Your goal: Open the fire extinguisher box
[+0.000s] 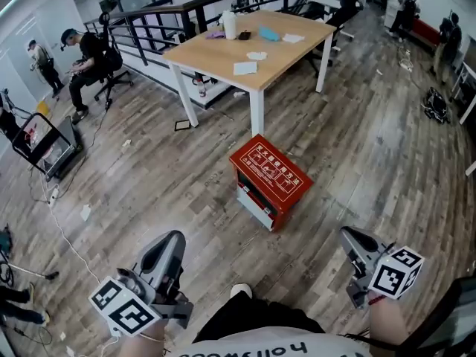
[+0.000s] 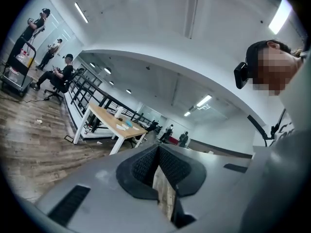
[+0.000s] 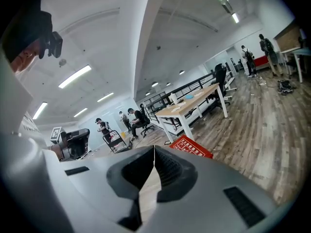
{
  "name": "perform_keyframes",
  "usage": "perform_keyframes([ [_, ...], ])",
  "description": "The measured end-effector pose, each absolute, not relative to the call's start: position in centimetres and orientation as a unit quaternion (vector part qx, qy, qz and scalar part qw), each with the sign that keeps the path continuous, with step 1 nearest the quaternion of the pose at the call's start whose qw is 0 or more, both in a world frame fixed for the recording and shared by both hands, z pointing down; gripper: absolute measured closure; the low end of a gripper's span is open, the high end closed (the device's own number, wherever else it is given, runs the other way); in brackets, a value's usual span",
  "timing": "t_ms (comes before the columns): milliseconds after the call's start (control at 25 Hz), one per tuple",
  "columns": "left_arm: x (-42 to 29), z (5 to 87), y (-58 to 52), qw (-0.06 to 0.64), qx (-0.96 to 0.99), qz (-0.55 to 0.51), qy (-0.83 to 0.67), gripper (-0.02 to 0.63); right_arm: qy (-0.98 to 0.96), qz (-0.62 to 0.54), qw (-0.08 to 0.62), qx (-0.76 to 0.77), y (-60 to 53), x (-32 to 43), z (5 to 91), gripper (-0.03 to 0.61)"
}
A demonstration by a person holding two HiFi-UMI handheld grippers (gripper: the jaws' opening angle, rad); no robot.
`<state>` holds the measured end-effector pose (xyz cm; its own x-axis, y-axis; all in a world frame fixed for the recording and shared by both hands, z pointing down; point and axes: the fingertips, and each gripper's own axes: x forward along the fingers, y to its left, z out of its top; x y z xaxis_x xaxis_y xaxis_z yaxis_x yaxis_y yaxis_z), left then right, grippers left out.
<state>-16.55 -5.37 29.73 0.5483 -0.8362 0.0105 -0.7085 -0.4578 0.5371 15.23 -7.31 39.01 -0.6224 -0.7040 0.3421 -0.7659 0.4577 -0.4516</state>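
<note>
A red fire extinguisher box (image 1: 269,179) stands on the wooden floor in front of a table leg, its lid down; in the right gripper view its red top (image 3: 191,147) shows just past the jaws. My left gripper (image 1: 169,242) is held low at the bottom left of the head view, well short of the box, shut with nothing between its jaws. My right gripper (image 1: 351,238) is at the bottom right, also away from the box, and its jaws meet at the tips, empty. Both gripper views tilt upward toward the ceiling.
A wooden table (image 1: 223,52) with white legs stands behind the box, papers and a bottle on it. Seated and standing people (image 1: 88,62) are at the left, with a cart (image 1: 44,146) and cables on the floor. More people stand at the far right (image 1: 449,43). A black railing (image 1: 186,15) runs behind the table.
</note>
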Motion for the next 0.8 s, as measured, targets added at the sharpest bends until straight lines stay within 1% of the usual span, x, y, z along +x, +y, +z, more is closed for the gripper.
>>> perform_keyframes([
  [280, -19.7, 29.5, -9.3, 0.256, 0.849, -0.129, -0.444, 0.607, -0.846, 0.296, 0.049, 0.441, -10.5, 11.9, 38.8, 0.568],
  [800, -25.0, 31.0, -12.2, 0.260, 0.857, -0.123, -0.429, 0.607, -0.839, 0.281, 0.038, 0.465, -13.7, 7.0, 38.5, 0.568],
])
